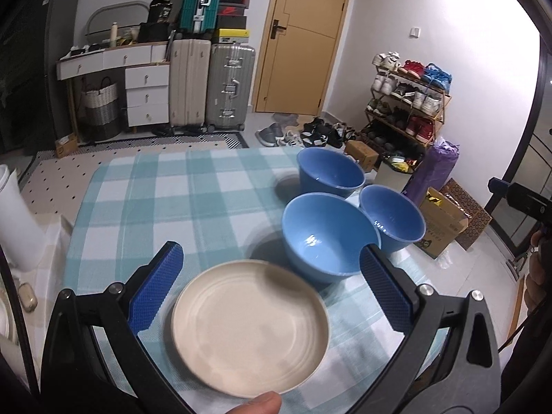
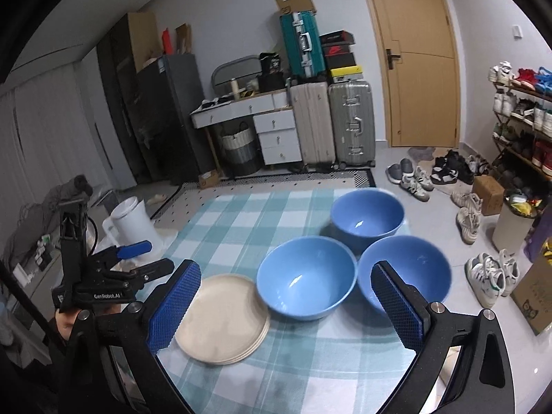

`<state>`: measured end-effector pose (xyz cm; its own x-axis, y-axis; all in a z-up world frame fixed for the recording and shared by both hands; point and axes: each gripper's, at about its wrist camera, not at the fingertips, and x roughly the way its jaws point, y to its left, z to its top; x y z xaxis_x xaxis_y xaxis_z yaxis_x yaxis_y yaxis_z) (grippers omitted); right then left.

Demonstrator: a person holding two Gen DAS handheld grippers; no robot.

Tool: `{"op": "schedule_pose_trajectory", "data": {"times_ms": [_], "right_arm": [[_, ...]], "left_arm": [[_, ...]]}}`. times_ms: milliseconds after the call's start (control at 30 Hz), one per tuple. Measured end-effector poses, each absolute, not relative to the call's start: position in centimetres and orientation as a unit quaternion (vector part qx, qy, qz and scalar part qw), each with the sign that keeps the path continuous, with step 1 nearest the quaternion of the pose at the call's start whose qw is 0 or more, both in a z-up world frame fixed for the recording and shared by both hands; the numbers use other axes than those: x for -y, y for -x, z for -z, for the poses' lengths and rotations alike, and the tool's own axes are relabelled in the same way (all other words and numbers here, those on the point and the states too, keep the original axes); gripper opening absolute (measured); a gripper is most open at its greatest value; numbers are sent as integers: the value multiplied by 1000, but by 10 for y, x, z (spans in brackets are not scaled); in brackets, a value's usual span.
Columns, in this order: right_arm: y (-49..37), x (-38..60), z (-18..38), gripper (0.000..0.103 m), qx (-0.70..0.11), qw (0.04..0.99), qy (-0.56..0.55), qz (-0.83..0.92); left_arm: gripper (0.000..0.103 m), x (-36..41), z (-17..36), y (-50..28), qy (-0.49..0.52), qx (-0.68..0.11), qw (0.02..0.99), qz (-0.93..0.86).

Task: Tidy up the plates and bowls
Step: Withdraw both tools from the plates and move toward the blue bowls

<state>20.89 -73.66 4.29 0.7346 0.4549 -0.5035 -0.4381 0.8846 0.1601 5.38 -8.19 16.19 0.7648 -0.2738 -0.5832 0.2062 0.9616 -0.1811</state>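
On a table covered by a teal-and-white checked tablecloth (image 2: 241, 227) there is a stack of cream plates (image 2: 224, 317) at the near left side. In the right wrist view, several plate rims show at the stack's edge. Just to the right of the stack stand three blue bowls. The nearest bowl (image 2: 306, 277) is beside the stack. The second bowl (image 2: 408, 269) is to its right, and their rims are very close. The third bowl (image 2: 367, 215) stands farther back, behind the gap between the other two. All three bowls are upright and empty.

The left gripper (image 1: 272, 281) hangs above the plates with its blue pads wide apart, and nothing is between them. A fingertip (image 1: 258, 403) shows at the bottom edge of that view. The right gripper (image 2: 286, 305) is also spread wide and holds nothing; it hangs over the near part of the table, in front of the bowls. In the right wrist view the left gripper shows at the left, held by a hand (image 2: 67, 321).
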Motion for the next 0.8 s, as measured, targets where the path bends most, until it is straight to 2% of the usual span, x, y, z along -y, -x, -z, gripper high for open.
{"op": "schedule_pose_trajectory", "data": {"times_ms": [433, 800], "right_arm": [[-255, 766, -56, 101, -282, 933, -37, -220], [-305, 772, -70, 101, -279, 938, -41, -202]], "left_arm": [[102, 105, -189, -102, 55, -330, 933, 135], [102, 116, -192, -167, 51, -346, 926, 138]]}}
